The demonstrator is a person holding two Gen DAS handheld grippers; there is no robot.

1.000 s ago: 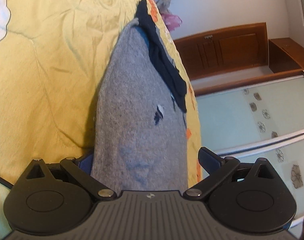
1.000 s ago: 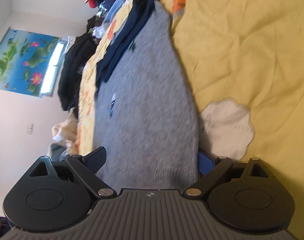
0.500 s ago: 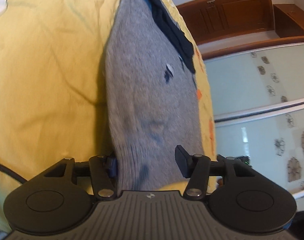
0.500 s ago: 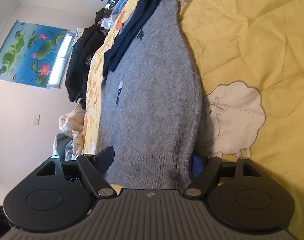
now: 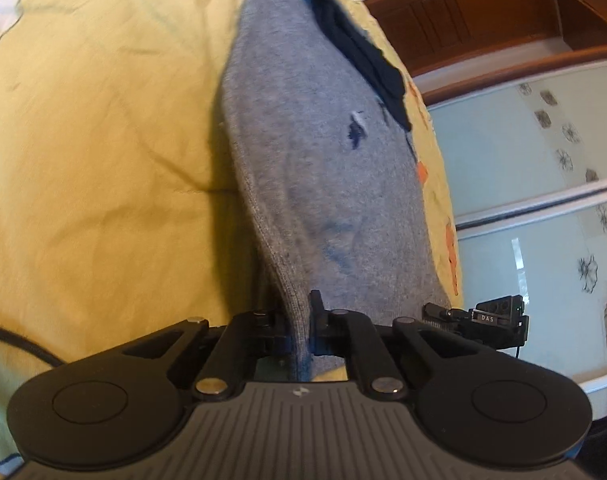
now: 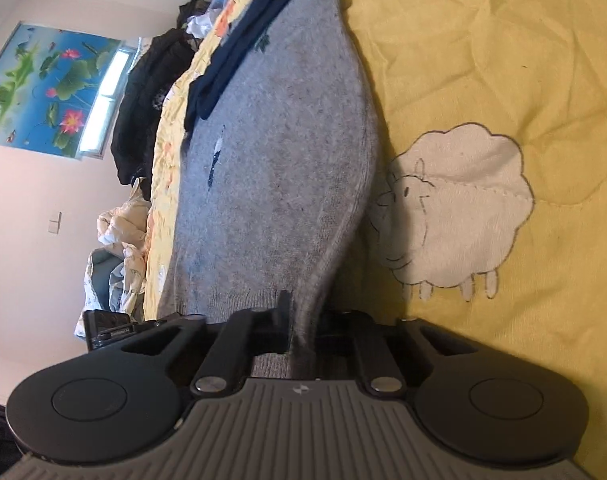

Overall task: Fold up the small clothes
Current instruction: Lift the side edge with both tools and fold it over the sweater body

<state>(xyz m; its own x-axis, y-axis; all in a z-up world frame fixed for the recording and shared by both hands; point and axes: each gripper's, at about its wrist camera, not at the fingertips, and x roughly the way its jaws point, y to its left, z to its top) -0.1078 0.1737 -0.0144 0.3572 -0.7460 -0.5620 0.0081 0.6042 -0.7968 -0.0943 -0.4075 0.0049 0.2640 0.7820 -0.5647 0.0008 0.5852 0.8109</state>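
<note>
A small grey knit sweater (image 5: 323, 160) with dark navy trim and a small dark emblem lies on a yellow bedspread (image 5: 95, 140). My left gripper (image 5: 298, 328) is shut on one corner of its ribbed hem and lifts that edge a little. In the right wrist view the same sweater (image 6: 279, 152) stretches away from me, and my right gripper (image 6: 303, 330) is shut on the other hem corner. The navy trim (image 6: 239, 44) lies at the sweater's far end.
A white sheep print (image 6: 455, 208) is on the bedspread beside the sweater. A pile of dark clothes (image 6: 151, 92) lies at the bed's far edge. A wooden cabinet (image 5: 483, 12) and patterned glass doors (image 5: 543, 184) stand past the bed.
Both grippers went from wide open around the hem to shut on it, pinching the grey fabric. Both moved in closer along the sweater and its hem edge has lifted.
</note>
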